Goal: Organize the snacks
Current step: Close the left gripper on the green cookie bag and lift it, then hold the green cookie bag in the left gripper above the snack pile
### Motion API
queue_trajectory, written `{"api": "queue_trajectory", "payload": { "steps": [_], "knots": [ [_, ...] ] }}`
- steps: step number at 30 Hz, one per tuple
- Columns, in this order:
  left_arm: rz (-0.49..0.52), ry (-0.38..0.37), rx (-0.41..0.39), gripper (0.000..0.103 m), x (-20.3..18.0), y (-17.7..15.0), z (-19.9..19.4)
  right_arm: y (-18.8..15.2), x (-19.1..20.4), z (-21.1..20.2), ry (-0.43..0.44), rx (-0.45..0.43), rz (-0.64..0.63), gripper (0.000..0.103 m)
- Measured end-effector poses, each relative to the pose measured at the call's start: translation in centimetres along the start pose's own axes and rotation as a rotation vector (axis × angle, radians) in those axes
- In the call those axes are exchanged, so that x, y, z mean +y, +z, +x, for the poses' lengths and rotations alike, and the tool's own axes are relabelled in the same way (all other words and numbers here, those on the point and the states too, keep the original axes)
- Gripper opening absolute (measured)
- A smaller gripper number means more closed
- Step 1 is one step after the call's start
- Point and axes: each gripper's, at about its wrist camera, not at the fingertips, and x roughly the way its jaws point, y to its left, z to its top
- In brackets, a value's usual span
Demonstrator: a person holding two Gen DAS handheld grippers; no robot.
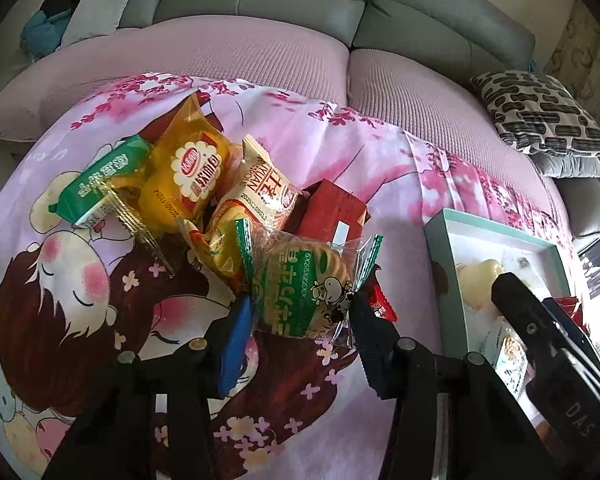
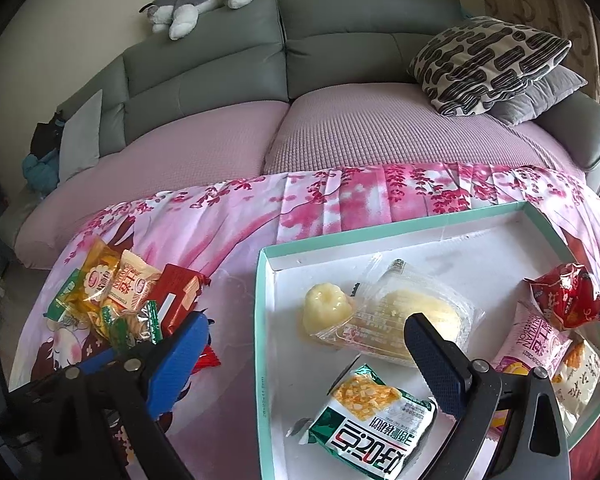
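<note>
- Left gripper (image 1: 302, 312): fingers clamp a clear green-printed biscuit packet (image 1: 300, 292) at the near edge of the snack pile (image 1: 204, 184) on the table.
- Right gripper (image 2: 300, 356): fingers wide, over the teal-rimmed tray (image 2: 400, 224).
- Tray: six snacks, including one green packet (image 2: 370, 420).
- Sofa (image 2: 340, 32) behind; two cushions.

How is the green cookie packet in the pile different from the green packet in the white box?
The cookie packet is see-through, showing round biscuits, with a cartoon cow; the box packet is opaque, picturing yellow bits. The cookie packet sits between the left gripper fingers, over the pink cloth; the box packet lies free in the box. Both are green and sealed.
</note>
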Motion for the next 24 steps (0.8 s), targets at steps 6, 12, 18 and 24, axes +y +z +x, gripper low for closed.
{"api": "queue_trajectory", "payload": {
  "steps": [6, 12, 18, 24],
  "knots": [
    [-0.036, 0.023, -0.028, 0.051, 1.4, 0.1, -1.5, 0.0, 1.0, -0.2, 0.018, -0.010, -0.030, 0.100],
    [-0.083, 0.063, -0.049, 0.051, 3.7, 0.2, -3.1, -0.4, 2.6, 0.1, 0.056, 0.006, -0.074, 0.091],
    [-0.134, 0.114, -0.044, 0.051, 6.5, -0.3, -3.9, -1.0, 4.9, 0.6, 0.120, 0.031, -0.126, 0.084],
    [-0.169, 0.148, -0.005, 0.051, 8.6, -1.0, -3.4, -2.2, 7.3, 1.9, 0.169, 0.086, -0.175, 0.068]
  ]
}}
